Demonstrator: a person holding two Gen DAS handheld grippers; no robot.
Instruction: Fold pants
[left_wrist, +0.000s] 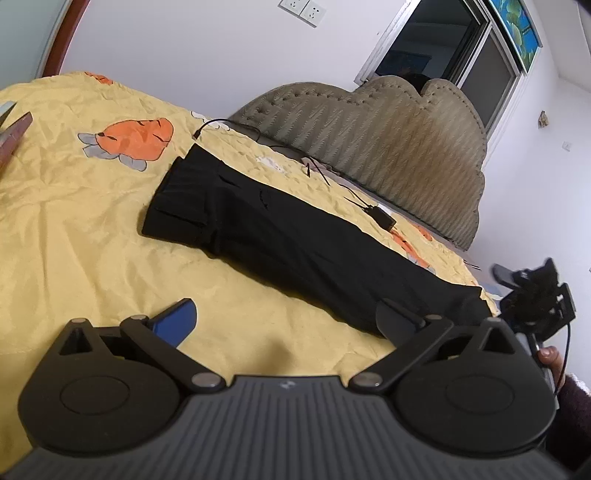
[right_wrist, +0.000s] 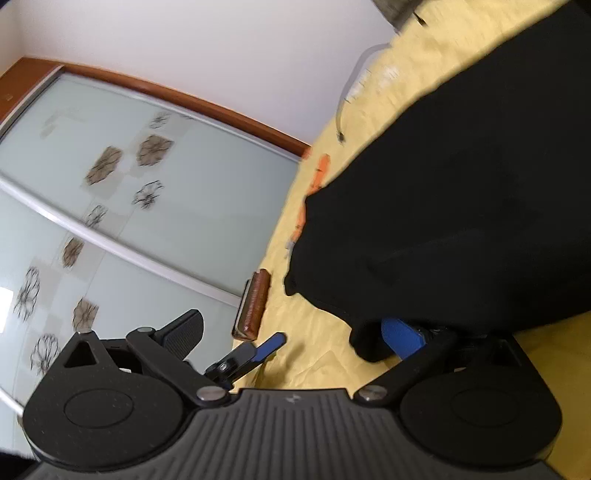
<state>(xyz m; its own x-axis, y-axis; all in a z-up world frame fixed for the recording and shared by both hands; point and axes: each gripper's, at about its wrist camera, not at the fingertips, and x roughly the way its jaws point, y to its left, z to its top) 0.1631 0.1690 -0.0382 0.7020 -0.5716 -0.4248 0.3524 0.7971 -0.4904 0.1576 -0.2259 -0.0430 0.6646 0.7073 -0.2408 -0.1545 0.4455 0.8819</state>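
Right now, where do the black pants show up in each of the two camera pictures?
Left wrist view: the black pants lie lengthwise across the middle, running from upper left to lower right.
Right wrist view: the black pants fill the right half, close to the camera.
Shared landmark: the yellow bedsheet under them.

Black pants (left_wrist: 280, 236), finely ribbed, lie flat on the yellow bedspread (left_wrist: 92, 236), already folded lengthwise into one long strip. In the left wrist view the strip runs diagonally from the waistband at centre-left down to the leg ends at lower right. In the right wrist view the pants (right_wrist: 461, 206) fill the right half, blurred.
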